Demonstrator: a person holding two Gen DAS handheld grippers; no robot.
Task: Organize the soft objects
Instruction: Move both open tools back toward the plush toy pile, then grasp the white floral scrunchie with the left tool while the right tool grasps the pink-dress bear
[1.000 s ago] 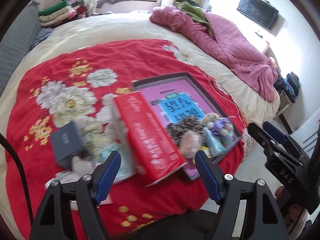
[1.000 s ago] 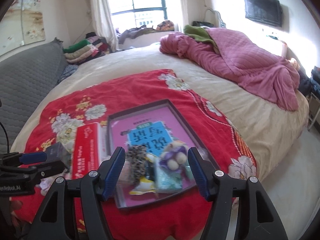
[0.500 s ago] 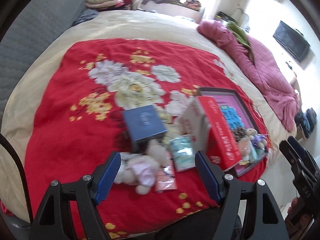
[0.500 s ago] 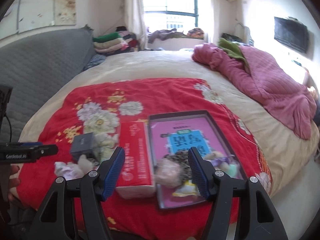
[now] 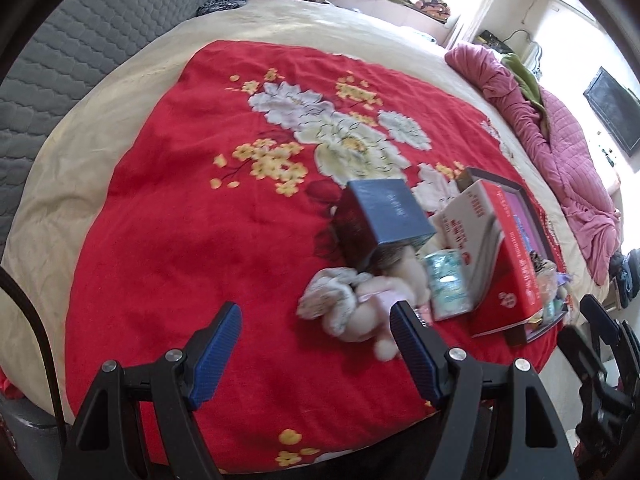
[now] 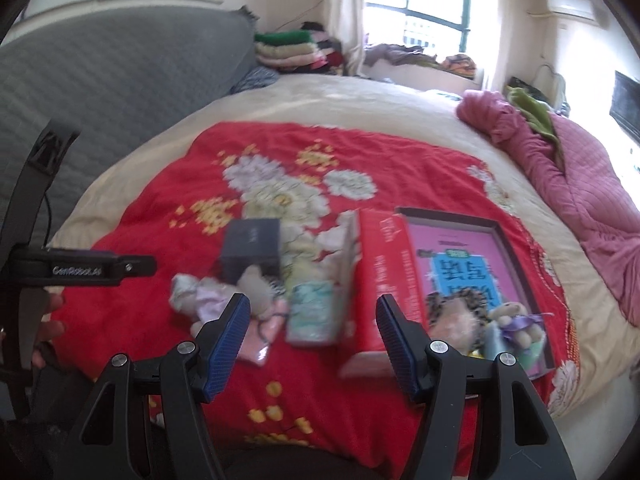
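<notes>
A pale plush toy [image 5: 352,304] lies on the red flowered blanket [image 5: 208,240], just ahead of my left gripper's right finger; it also shows in the right wrist view [image 6: 216,296]. A green tissue pack [image 6: 314,312] lies beside it. A dark tray [image 6: 508,236] with a pink book inside holds a leopard plush [image 6: 452,316] and a small bear [image 6: 516,320]. My left gripper [image 5: 316,336] is open and empty over the blanket. My right gripper [image 6: 314,324] is open and empty above the tissue pack.
A dark blue box [image 5: 384,216] and a red box [image 6: 380,264] stand between the toys and the tray. A pink quilt [image 6: 568,168] lies at the right of the bed. A grey headboard [image 6: 100,92] is at the left. Folded clothes [image 6: 292,50] are stacked behind.
Both cameras have swung left. The loose plush and tissue pack now sit in front of the grippers, and the tray has slid to the right of both views. Both grippers stay open.
</notes>
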